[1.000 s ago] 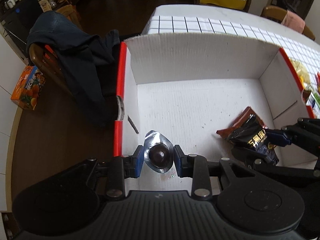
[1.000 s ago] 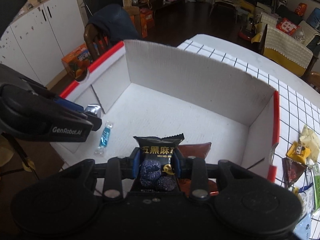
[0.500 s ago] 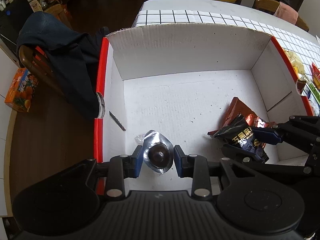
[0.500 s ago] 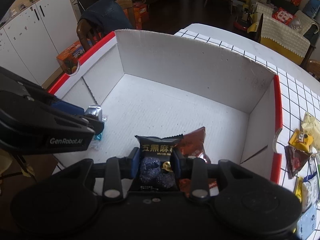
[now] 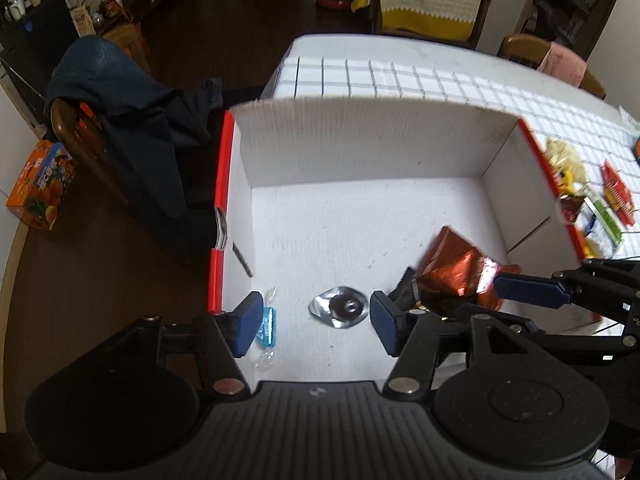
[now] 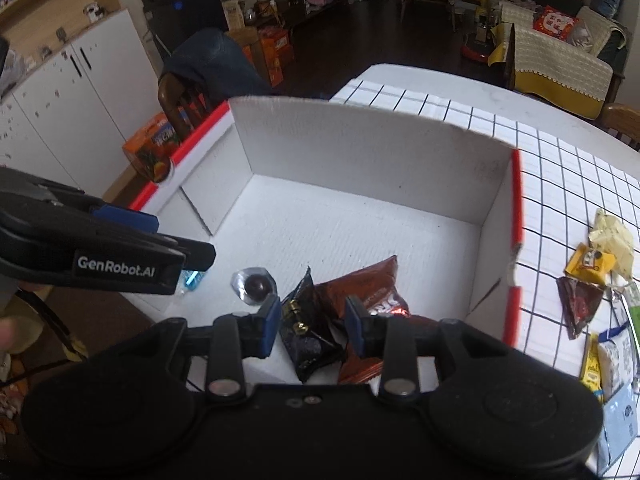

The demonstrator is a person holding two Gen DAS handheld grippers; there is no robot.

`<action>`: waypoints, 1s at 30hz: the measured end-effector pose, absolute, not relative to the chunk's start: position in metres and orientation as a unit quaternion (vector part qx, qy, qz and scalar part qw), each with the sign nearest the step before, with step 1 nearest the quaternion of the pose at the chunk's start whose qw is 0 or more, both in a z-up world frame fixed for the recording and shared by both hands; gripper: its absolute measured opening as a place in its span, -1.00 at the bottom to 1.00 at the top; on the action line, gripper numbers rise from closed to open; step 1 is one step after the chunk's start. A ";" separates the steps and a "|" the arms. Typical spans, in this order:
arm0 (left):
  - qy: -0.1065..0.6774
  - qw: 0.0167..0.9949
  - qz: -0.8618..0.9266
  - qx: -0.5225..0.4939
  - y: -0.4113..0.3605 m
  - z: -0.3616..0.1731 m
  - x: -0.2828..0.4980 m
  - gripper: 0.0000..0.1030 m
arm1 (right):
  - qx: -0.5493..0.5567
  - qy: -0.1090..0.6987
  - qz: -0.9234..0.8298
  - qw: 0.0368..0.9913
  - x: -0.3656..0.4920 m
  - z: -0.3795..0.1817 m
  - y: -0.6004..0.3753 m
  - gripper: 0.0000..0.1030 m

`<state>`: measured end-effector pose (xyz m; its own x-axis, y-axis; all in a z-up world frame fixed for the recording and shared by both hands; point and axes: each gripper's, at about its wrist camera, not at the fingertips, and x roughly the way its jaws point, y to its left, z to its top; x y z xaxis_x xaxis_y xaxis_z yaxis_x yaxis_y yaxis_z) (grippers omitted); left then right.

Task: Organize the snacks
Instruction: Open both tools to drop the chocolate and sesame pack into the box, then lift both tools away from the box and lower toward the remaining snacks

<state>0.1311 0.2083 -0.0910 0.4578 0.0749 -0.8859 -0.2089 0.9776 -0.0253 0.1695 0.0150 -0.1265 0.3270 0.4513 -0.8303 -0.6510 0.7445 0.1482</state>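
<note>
- Plainly, the left gripper (image 5: 316,312) stands open, its jaws having just been opening; the foil chocolate (image 5: 340,311) lies free between them on the floor of the box (image 5: 360,148), lower centre of frame.
- We judge the chocolate light, with foil that crumples and slips: pinch gently across its round middle.
- The right gripper (image 6: 312,322) looks closed on the black packet (image 6: 304,340), soft and crinkly, over the red-brown packet (image 6: 360,284).
- Only the right wrist view shows the loose snacks (image 6: 592,264) at right; only the left wrist view shows the whole blue candy (image 5: 267,326).
</note>
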 end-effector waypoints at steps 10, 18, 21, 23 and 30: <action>0.454 0.887 0.053 -0.062 0.177 -0.052 0.115 0.43 | -0.053 0.447 0.335 0.827 0.157 -0.087 -0.028 -0.30; 0.413 0.909 0.024 -0.044 0.138 -0.032 0.111 0.55 | -0.025 0.426 0.305 0.852 0.154 -0.067 -0.078 -0.08; 0.403 0.914 0.012 -0.033 0.120 -0.027 0.111 0.58 | -0.022 0.414 0.301 0.859 0.150 -0.061 -0.098 0.26; 0.397 0.917 0.003 -0.029 0.109 -0.026 0.113 0.58 | -0.024 0.407 0.301 0.862 0.147 -0.059 -0.112 0.43; 0.392 0.919 -0.028 -0.021 0.067 -0.027 0.123 0.65 | -0.046 0.401 0.283 0.870 0.145 -0.059 -0.160 0.73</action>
